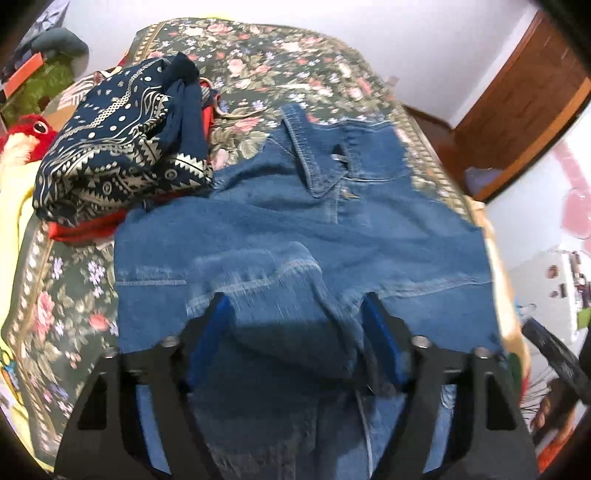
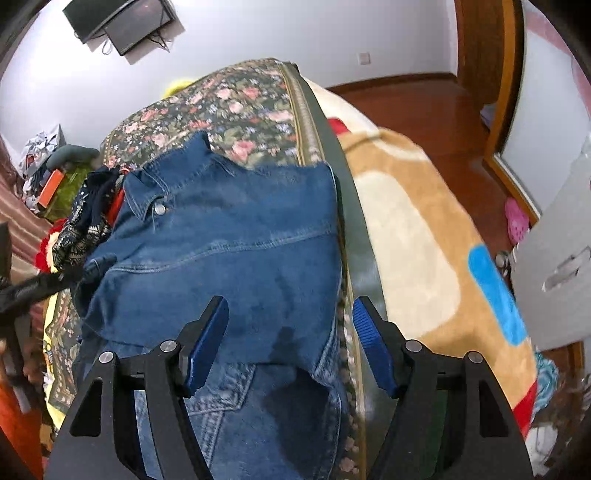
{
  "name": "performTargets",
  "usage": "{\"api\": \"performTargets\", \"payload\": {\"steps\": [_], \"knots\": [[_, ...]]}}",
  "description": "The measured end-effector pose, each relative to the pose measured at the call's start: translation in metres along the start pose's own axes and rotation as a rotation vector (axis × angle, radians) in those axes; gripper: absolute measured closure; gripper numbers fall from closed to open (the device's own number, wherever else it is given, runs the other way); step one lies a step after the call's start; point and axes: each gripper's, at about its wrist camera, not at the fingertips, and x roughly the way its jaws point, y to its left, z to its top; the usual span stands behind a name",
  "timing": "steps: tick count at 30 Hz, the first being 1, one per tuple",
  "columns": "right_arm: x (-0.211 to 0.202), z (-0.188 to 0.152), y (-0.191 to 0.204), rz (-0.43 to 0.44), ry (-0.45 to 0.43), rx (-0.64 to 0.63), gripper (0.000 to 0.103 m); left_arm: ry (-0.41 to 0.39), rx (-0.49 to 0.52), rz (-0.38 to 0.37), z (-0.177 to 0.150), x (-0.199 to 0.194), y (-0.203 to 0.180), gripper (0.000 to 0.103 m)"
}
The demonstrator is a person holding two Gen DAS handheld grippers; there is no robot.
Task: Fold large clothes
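Denim jacket point(image 1: 295, 229) spread across floral bedcover point(image 1: 258, 66), filling centre of left view; collar point(image 1: 306, 155) pointing up toward top centre, metal snap just right of it. Left view motion-blurred.

Left gripper point(image 1: 297, 306) at bottom centre, jaws wide apart, blue pads point(image 1: 221, 314) either side of a raised denim fold. Fold sits between pads, but contact w/ pads can't be told through the blur. Not clamped.

Navy patterned cloth point(image 1: 118, 147) bundled at upper left, on top of red fabric point(image 1: 85, 229), touching jacket's left edge. Red plush toy point(image 1: 33, 129) at far left edge.

Right view: jacket point(image 2: 229, 236) in centre, collar point(image 2: 173, 162) at upper left w/ snap button point(image 2: 160, 209) showing. Right edge of jacket lying along bedcover's border strip point(image 2: 332, 155). Right gripper point(image 2: 290, 321) at bottom centre, jaws spread wide, left pad point(image 2: 208, 339) over denim, right pad over border strip, nothing pinched. Lower layer of denim showing below the folded-over panel, near bottom.

Tan blanket point(image 2: 406, 221) w/ cream & blue patches to the right. Wood floor point(image 2: 424, 107) at upper right, wall TV point(image 2: 122, 22) top left.
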Motion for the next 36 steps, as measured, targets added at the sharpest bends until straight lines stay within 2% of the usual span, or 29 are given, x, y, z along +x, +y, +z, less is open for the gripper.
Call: {"api": "performTargets", "payload": {"steps": [2,4,6,7,8,11,13,15,18,22,26,27,28,31,32,36], "knots": [[0.005,-0.003,-0.004,0.001,0.013,0.016,0.037,0.043,-0.01,-0.01,0.004,0.012,0.003,0.05],[0.01,-0.006,-0.008,-0.007,0.021,0.032,0.037,0.069,-0.006,-0.025,0.002,0.02,0.004,0.055],[0.015,-0.009,-0.012,0.003,0.038,0.044,0.037,0.065,0.028,-0.043,-0.003,0.021,0.002,0.065],[0.017,-0.011,-0.014,0.014,0.048,0.05,0.037,0.076,0.043,-0.079,-0.006,0.022,0.003,0.078],[0.02,-0.012,-0.014,0.027,0.062,0.058,0.037,0.087,0.042,-0.096,-0.008,0.022,0.003,0.085],[0.023,-0.014,-0.01,0.037,0.073,0.05,0.037,0.092,0.016,-0.155,-0.015,0.017,0.018,0.095],[0.024,-0.015,-0.006,0.032,0.073,0.033,0.037,0.066,-0.019,-0.186,-0.021,0.006,0.034,0.098],[0.026,-0.015,-0.006,0.031,0.077,0.026,0.037,0.033,-0.045,-0.176,-0.028,-0.008,0.047,0.1],[0.032,-0.015,-0.006,0.02,0.089,0.03,0.037,0.002,-0.087,-0.154,-0.043,-0.021,0.067,0.1],[0.035,-0.015,-0.005,0.011,0.095,0.036,0.036,0.04,-0.198,-0.182,-0.071,-0.019,0.096,0.1],[0.035,-0.017,-0.002,-0.005,0.09,0.026,0.036,0.048,-0.167,-0.114,-0.072,-0.018,0.091,0.098],[0.034,-0.018,-0.002,-0.008,0.09,0.025,0.035,0.043,-0.142,-0.103,-0.067,-0.02,0.085,0.095],[0.034,-0.018,-0.002,-0.01,0.089,0.025,0.035,0.034,-0.119,-0.099,-0.06,-0.022,0.077,0.088],[0.034,-0.019,-0.002,-0.014,0.089,0.022,0.035,-0.002,-0.064,-0.101,-0.044,-0.029,0.057,0.058],[0.034,-0.019,-0.002,-0.016,0.09,0.02,0.035,-0.018,-0.047,-0.105,-0.037,-0.032,0.05,0.054],[0.037,-0.021,-0.002,-0.027,0.1,0.012,0.035,-0.029,-0.009,-0.155,-0.011,-0.033,0.021,0.054]]}}
